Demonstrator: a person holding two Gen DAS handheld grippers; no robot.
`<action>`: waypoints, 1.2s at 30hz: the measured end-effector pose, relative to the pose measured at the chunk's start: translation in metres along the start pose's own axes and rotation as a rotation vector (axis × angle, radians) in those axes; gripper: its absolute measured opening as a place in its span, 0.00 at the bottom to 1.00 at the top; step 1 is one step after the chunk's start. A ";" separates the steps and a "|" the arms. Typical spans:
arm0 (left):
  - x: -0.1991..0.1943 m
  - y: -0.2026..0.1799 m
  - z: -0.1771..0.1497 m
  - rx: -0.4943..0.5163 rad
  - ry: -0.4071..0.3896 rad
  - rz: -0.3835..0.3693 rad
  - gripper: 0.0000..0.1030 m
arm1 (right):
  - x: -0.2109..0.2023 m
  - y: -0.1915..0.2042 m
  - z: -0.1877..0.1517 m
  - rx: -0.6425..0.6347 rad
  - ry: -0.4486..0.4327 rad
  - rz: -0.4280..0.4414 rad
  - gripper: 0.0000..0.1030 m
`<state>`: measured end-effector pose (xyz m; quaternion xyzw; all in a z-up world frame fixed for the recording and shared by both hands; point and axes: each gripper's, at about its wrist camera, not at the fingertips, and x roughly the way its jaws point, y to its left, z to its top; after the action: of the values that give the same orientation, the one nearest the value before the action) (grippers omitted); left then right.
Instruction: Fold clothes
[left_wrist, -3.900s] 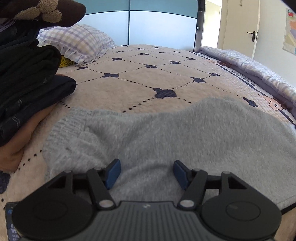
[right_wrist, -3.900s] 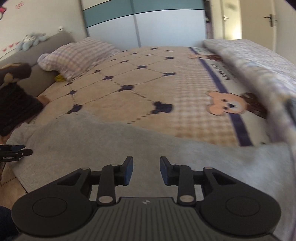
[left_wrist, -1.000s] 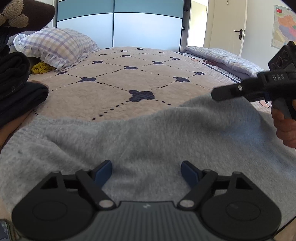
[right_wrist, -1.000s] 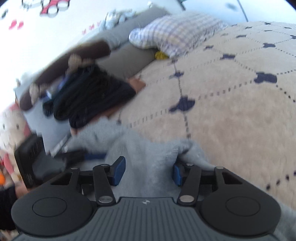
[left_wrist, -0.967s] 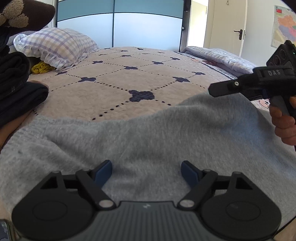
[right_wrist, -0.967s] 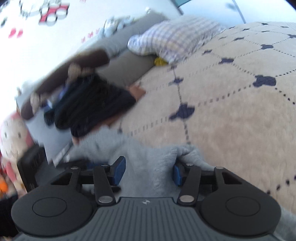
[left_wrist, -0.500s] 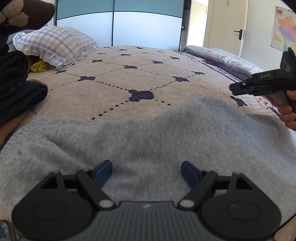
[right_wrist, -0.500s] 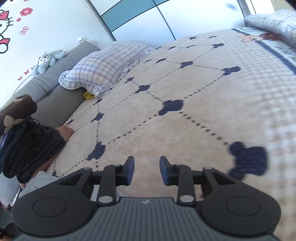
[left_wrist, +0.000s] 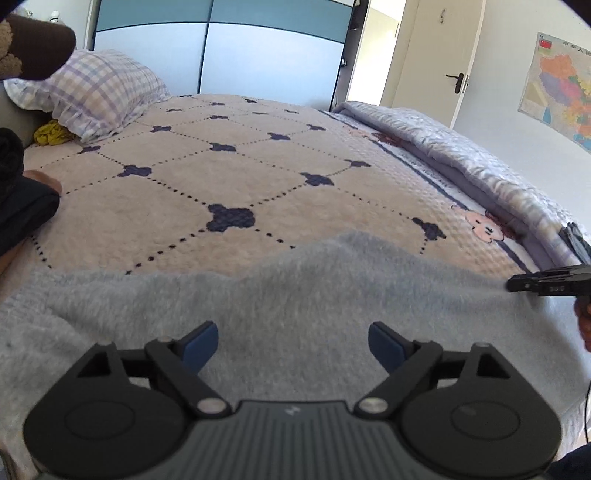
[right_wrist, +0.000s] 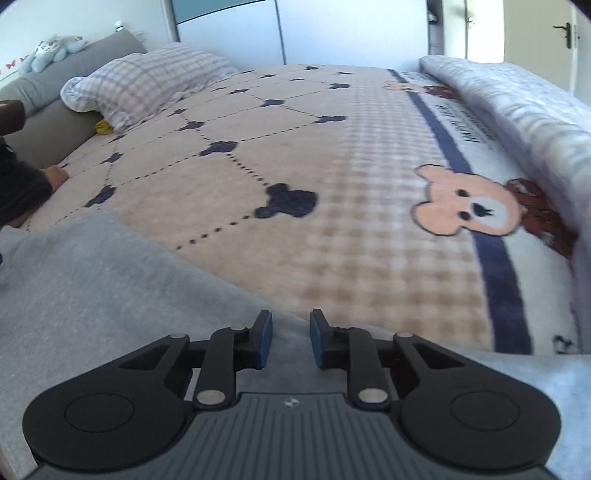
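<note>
Two claws (left_wrist: 291, 341) (right_wrist: 291, 338) over grey sweater (left_wrist: 314, 295)

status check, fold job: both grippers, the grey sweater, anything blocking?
Left gripper open, low over grey sweater. Right gripper open, narrower gap, at sweater's right edge. Sweater spread on bed, unfolded. Dark clothes pile far left, clear of the sweater.

Grey sweater (left_wrist: 314, 295) cut off at left and bottom edges, near part hidden under left gripper (left_wrist: 291, 341) body. Right gripper (left_wrist: 546, 284) cropped at right edge, only dark tip plus sliver of hand (left_wrist: 584, 325) visible. Dark clothes pile (left_wrist: 18, 199) cropped left. Bear print (right_wrist: 469, 201) and quilt (right_wrist: 517, 103) motion-blurred. Wall map (left_wrist: 561, 66) text unreadable.
</note>
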<state>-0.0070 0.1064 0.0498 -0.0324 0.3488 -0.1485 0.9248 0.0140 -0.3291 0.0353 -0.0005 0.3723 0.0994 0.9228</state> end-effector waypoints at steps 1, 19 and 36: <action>0.009 0.001 -0.005 -0.004 0.029 0.021 0.87 | -0.008 -0.002 -0.004 -0.013 -0.005 -0.038 0.23; 0.016 -0.039 0.011 0.008 0.066 0.090 0.93 | -0.033 -0.008 -0.028 0.080 0.015 -0.195 0.39; 0.048 -0.035 0.018 0.040 0.021 0.184 1.00 | 0.002 -0.008 -0.015 0.093 -0.051 -0.206 0.67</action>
<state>0.0301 0.0580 0.0387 0.0198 0.3572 -0.0699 0.9312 0.0068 -0.3372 0.0226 0.0067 0.3510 -0.0132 0.9363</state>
